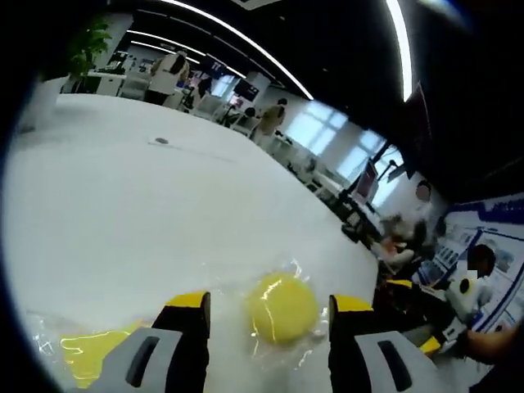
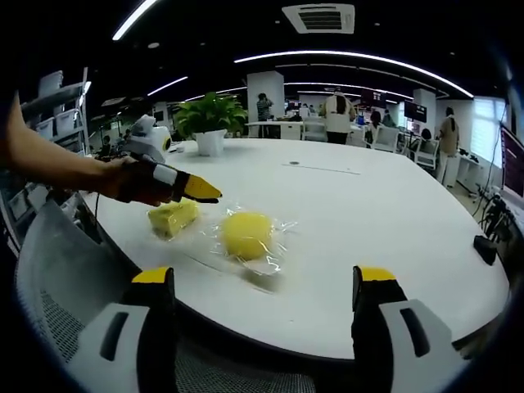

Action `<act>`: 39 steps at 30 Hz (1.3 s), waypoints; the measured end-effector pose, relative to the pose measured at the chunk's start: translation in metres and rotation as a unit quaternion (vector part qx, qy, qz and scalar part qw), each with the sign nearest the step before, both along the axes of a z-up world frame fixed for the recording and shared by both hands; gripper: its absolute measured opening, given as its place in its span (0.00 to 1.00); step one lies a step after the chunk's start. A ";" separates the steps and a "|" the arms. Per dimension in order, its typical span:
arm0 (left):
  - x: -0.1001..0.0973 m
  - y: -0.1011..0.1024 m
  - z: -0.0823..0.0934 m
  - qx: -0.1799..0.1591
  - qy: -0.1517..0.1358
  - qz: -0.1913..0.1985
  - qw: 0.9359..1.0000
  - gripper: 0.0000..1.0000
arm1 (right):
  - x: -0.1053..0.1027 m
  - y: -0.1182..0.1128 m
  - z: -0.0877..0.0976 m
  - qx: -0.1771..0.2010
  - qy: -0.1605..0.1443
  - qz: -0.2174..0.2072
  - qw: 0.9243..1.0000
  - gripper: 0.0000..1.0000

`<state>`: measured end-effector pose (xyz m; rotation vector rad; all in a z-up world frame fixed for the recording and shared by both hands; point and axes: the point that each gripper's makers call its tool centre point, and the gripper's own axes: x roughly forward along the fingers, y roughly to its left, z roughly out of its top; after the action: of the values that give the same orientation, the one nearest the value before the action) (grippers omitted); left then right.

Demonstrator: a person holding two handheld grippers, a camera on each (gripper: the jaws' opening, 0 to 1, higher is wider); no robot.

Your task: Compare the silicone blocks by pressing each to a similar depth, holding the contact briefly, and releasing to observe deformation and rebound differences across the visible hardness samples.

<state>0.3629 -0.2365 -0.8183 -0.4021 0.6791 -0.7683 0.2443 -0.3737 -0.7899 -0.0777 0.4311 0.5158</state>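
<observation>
Silicone blocks, two of them, lie on the white surface (image 2: 368, 213), each wrapped in clear plastic film: a round yellow block (image 2: 246, 234) and, just beside it, a flatter, squarer yellow block (image 2: 173, 217). In the left gripper view the left claw (image 1: 268, 315) stands spread, its yellow-tipped jaws on either side of the round yellow block (image 1: 282, 308), which sits between them and a little ahead; whether the tips touch it or the film I cannot tell. The squarer block (image 1: 90, 354) lies off to that claw's left, low at the edge of the view. In the right gripper view the right claw (image 2: 266, 291) is also spread and holds nothing; both blocks lie well ahead of it, out past the near edge of the surface, and the left claw (image 2: 199, 190) reaches in from the left with a hand (image 2: 135, 182) behind it, its tip above the gap between the two blocks. Judging by the rounded, slightly glossy look, these blocks should be light and soft, yielding under a press and springing back at different rates. The film looks loose and slippery, so a block may skid sideways under an off-centre push. A press straight down on the middle of the top face seems safest, and any hold should take the sides low.
</observation>
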 end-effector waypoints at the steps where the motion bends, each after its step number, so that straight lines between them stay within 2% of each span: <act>1: 0.002 0.000 -0.002 -0.001 0.006 0.004 1.000 0.57 | 0.000 0.000 0.000 0.000 0.000 0.000 1.000 0.83; 5: 0.008 -0.003 -0.014 0.006 0.026 0.010 1.000 0.53 | 0.000 0.000 0.000 0.000 0.001 0.000 1.000 0.83; 7: 0.009 -0.004 -0.014 0.006 0.025 0.014 1.000 0.47 | 0.000 0.000 -0.001 0.004 0.002 0.000 1.000 0.83; 13: 0.020 -0.011 -0.016 -0.016 0.048 0.033 0.998 0.42 | 0.000 0.000 -0.001 0.003 0.004 0.000 1.000 0.82; 19: 0.027 -0.017 -0.029 -0.002 0.074 0.031 0.997 0.36 | 0.000 0.000 -0.001 0.004 0.004 0.000 1.000 0.81; 23: 0.031 -0.020 -0.030 -0.019 0.089 0.043 0.995 0.33 | 0.000 0.000 -0.002 0.003 0.006 0.000 1.000 0.80; 25: 0.032 -0.019 -0.032 -0.019 0.091 0.044 0.995 0.29 | 0.000 0.000 -0.002 0.002 0.007 0.001 1.000 0.80; 29: 0.032 -0.016 -0.039 -0.006 0.091 0.046 0.995 0.15 | 0.000 0.000 -0.002 0.002 0.008 0.002 1.000 0.79; 34: 0.036 -0.016 -0.038 -0.015 0.092 0.055 0.994 0.01 | 0.000 0.000 -0.003 0.002 0.010 0.002 1.000 0.78; 39: 0.038 -0.019 -0.035 -0.013 0.081 0.052 0.995 0.00 | 0.001 0.000 -0.003 0.003 0.012 0.003 1.000 0.78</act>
<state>0.4013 -0.2557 -0.8533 -0.5238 0.7948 -0.6515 0.2448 -0.3739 -0.7931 -0.0677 0.4528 0.5248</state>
